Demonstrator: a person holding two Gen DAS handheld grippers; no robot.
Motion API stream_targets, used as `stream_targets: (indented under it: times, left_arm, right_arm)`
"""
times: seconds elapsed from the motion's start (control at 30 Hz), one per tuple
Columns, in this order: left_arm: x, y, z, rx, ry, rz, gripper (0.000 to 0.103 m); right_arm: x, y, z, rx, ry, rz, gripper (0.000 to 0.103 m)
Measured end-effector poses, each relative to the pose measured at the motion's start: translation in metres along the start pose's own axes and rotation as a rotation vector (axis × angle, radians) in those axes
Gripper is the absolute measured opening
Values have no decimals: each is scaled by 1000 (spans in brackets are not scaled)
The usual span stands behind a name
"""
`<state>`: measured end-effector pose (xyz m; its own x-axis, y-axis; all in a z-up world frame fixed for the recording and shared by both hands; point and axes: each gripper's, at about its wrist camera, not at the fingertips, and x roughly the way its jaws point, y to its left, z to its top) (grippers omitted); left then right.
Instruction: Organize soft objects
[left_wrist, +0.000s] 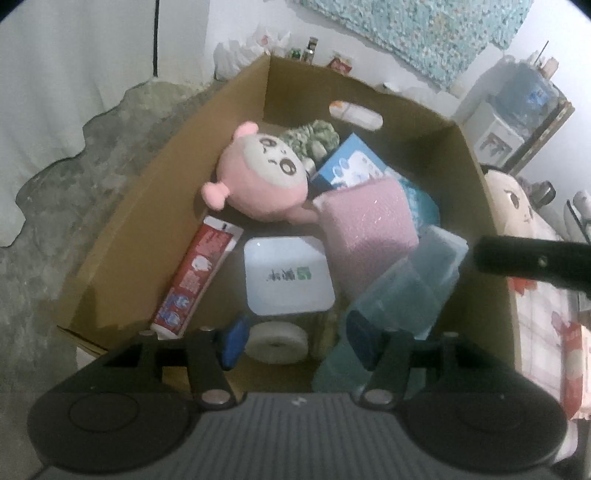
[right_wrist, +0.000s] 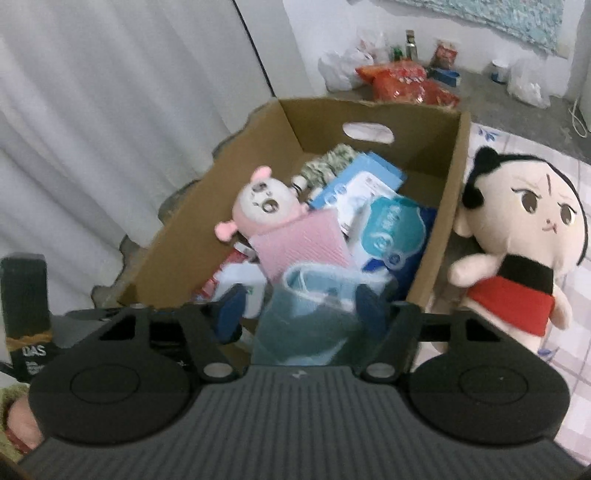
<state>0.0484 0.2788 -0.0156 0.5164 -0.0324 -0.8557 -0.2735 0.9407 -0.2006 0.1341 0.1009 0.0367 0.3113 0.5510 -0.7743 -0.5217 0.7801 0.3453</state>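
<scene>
In the cardboard box (right_wrist: 436, 206), near corner: translucent teal pouch (right_wrist: 314, 317), limp, leaning on the pink sponge (right_wrist: 303, 247). Probably light, floppy, a bit slick; best pinched at the folded top edge. Right gripper (right_wrist: 299, 314) spread around it, pads apparently not pressing. Left gripper (left_wrist: 299, 341) spread, nothing pinched, pouch beside its right finger (left_wrist: 364, 341). Pink plush (left_wrist: 262, 177) soft, squashy; grab at the head. Tissue pack (right_wrist: 391, 229), toothpaste tube (left_wrist: 195, 280) alongside. Outside the box: big-headed plush doll (right_wrist: 517, 236) on the mat.
</scene>
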Motion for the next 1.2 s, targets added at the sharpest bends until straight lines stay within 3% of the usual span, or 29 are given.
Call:
stream_targets:
  times: [0.13,0.37,0.43,0.6,0.93,1.07,1.2]
  left_arm:
    - [-14,5,1,-15,-70,6,59]
    - [-38,15,6,-19,-172,31,61]
    - [-41,18,7,-23,-181,26,61]
    - [-44,22,5,-21,-190,-2,62]
    - [-51,21,1,-35,-200,-2,69]
    - [-59,22,-2,-38,-217,15,72]
    - [-64,20,-3,-35,-219,35,77]
  right_arm:
    - [9,6,10,14,13,63,26]
    - [55,18,24,51,115,153,23]
    - [72,15,26,72,182,184,23]
    - [95,13,16,27,308,38,23]
    - [115,38,-11,-325,531,-160,23]
    - [122,52,-28,-509,612,-203,24]
    - [129,52,-26,-513,633,-218,30]
